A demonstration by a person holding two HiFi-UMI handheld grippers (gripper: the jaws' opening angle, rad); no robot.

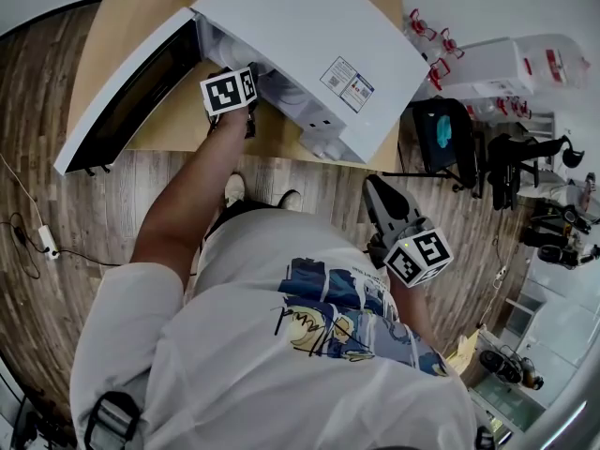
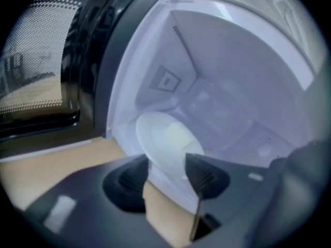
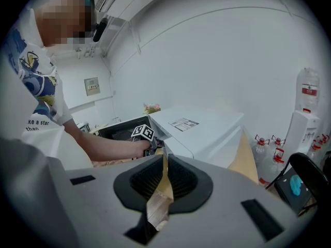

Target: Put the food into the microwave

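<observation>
The left gripper [image 2: 168,170] is reaching into the open microwave [image 1: 309,45] at upper centre of the head view. Its jaws are standing wide around the near rim of the plate of food [image 2: 164,138] on the cavity floor, pads apparently clear of it. Backing straight out looks wisest, since the door [image 1: 117,111] is crowding the left, while the right gripper [image 3: 163,185] is idling at lower right, jaws almost together on nothing.

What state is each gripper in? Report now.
Left gripper: open, at the rim of the plate inside the microwave, not gripping it.
Right gripper: closed, holding nothing.
</observation>
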